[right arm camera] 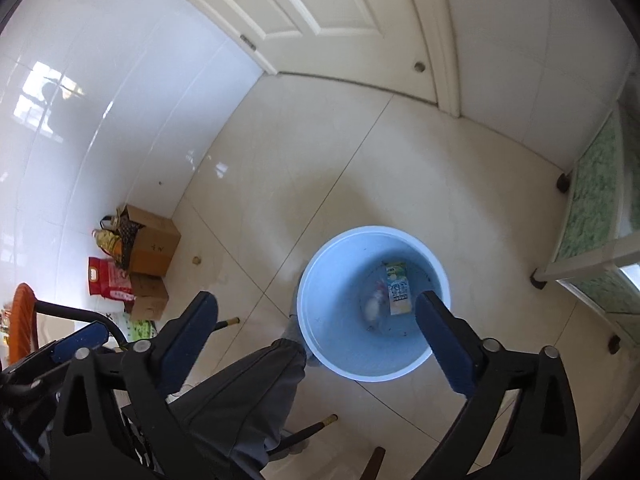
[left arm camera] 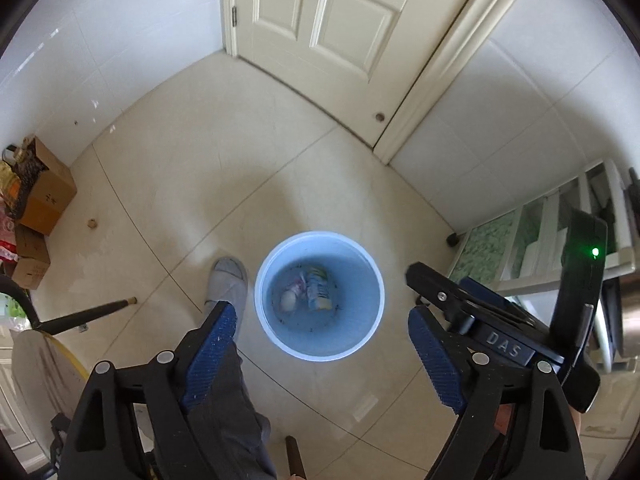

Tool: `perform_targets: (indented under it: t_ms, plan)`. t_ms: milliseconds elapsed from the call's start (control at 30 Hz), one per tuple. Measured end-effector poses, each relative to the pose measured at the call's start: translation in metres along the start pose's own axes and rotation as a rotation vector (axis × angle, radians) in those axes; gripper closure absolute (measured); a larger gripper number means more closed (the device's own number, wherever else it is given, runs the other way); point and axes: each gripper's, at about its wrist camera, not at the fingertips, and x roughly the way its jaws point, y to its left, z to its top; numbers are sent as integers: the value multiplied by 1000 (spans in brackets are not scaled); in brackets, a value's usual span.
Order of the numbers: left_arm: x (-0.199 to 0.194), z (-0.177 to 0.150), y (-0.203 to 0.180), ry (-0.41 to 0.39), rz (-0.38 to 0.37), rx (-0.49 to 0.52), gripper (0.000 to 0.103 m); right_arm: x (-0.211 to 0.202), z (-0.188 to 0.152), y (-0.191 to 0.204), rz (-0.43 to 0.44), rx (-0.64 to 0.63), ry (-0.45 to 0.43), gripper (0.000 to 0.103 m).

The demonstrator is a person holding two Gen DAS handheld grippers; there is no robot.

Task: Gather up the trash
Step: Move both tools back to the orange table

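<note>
A: Quick pass. Both tools held high over the floor (left arm camera: 168, 184), looking down. Left tool (left arm camera: 320, 344) spread wide, nothing between the pads. Right tool (right arm camera: 316, 320) spread too, empty.

B: Trash?

A: In the blue bin (left arm camera: 264, 312), on the tiles beside the person's grey slipper (left arm camera: 228, 280). At the bottom: a carton (left arm camera: 318, 290) lying flat and a crumpled white wad (left arm camera: 289, 300) touching it. Right view shows the same bin (right arm camera: 320, 320), the carton (right arm camera: 399, 292) and the wad (right arm camera: 374, 308).

B: Anything loose on the floor?

A: One small round brownish bit (left arm camera: 92, 224) near the cardboard boxes (left arm camera: 44, 200), can't tell what it is. Otherwise tiles look bare in view.

B: So the step?

A: My read: drop is done, or they're scanning for the next piece. To do it well, keep both tools spread, sweep the view toward the boxes and the chair legs (left arm camera: 88, 314), come down straight over a piece, close only when the pads flank it.

B: Risk?

A: Clipping the bin rim or the leg (right arm camera: 248, 392) on descent.
</note>
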Motion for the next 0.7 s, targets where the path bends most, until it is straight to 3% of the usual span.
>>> perform_targets:
  t_ms: [200, 400, 567, 700]
  plan:
    - [-112, -44, -5, -176, -9, 28, 16, -81, -17, 28, 25, -10, -113, 0]
    - [-237, -124, 11, -419, 46, 34, 8, -171, -54, 100, 74, -153, -221, 0]
    - [-317, -207, 42, -576, 138, -7, 8, -227, -105, 180, 129, -323, -281, 0]
    - [-357, -265, 53, -641, 229, -59, 8, -255, -145, 237, 183, -445, -303, 0]
